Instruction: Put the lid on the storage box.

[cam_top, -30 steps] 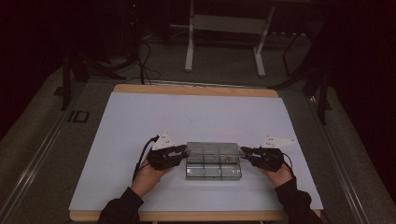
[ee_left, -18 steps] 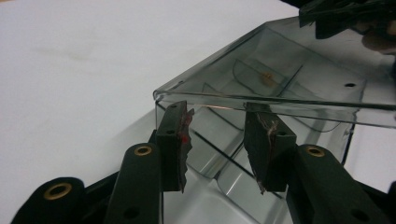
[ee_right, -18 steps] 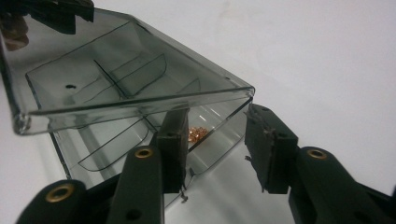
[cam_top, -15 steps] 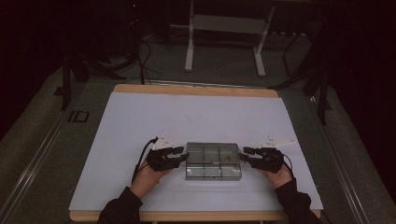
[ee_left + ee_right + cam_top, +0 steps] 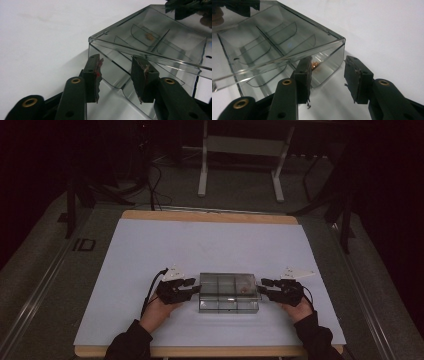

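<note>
A smoky clear plastic compartment box (image 5: pixel 229 292) with its lid down lies on the white mat near the front edge. A small orange piece (image 5: pixel 244 289) sits in a right-hand compartment. My left gripper (image 5: pixel 192 286) is at the box's left end and my right gripper (image 5: pixel 264 287) at its right end. In the left gripper view the left gripper (image 5: pixel 116 62) frames a corner of the box (image 5: pixel 155 37) without pressing on it. In the right gripper view the right gripper (image 5: pixel 328 62) stands spread around the box (image 5: pixel 274 32) corner, near the orange piece (image 5: pixel 314 65). Both pairs of jaws have just been opening.
The white mat (image 5: pixel 150 250) covers a table with a wooden rim (image 5: pixel 210 216). White metal stand legs (image 5: pixel 202 165) and cables lie on the dark floor beyond the far edge. The person's forearms in dark sleeves come in from the near edge.
Both grippers' jaws have spread apart at the ends of the box. The hands and the box have stayed in place.
</note>
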`<action>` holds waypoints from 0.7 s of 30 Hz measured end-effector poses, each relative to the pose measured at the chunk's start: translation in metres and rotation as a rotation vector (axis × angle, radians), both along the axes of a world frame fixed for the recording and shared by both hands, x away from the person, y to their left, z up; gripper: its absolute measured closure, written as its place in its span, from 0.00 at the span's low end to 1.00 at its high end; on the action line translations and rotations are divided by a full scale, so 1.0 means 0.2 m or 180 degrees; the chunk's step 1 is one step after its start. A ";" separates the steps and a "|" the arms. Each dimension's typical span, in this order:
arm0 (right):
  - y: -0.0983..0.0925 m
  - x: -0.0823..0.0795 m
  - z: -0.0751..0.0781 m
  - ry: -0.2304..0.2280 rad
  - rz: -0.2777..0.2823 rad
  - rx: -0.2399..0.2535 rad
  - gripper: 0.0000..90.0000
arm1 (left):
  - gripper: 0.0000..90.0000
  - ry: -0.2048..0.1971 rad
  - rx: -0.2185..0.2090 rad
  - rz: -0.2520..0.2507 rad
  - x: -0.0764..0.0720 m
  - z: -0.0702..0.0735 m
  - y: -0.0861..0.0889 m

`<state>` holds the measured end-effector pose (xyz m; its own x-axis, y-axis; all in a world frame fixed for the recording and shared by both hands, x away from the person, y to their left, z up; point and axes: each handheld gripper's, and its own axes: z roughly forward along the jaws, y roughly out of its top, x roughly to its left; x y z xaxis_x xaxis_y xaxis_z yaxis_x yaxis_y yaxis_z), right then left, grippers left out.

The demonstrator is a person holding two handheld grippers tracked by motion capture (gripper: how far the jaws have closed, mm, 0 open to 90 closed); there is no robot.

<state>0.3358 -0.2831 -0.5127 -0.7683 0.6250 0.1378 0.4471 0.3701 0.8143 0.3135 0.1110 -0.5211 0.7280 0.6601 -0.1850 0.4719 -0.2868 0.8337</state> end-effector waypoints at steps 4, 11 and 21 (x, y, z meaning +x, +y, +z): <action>0.00 0.00 -0.01 -0.0007 -0.0015 -0.0071 0.63 | 0.66 0.0019 0.0030 0.0021 0.01 -0.02 0.01; -0.02 0.01 -0.01 -0.0051 -0.0087 -0.0107 0.60 | 0.66 0.0099 0.0036 0.0139 0.03 -0.06 0.05; -0.03 0.00 0.01 -0.0202 -0.0036 -0.0002 0.20 | 0.18 0.0178 -0.0342 0.0047 0.04 -0.04 0.09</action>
<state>0.3351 -0.2892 -0.5113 -0.7685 0.6337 0.0886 0.3988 0.3660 0.8409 0.3216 0.1292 -0.5289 0.7050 0.6448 -0.2953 0.5220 -0.1899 0.8315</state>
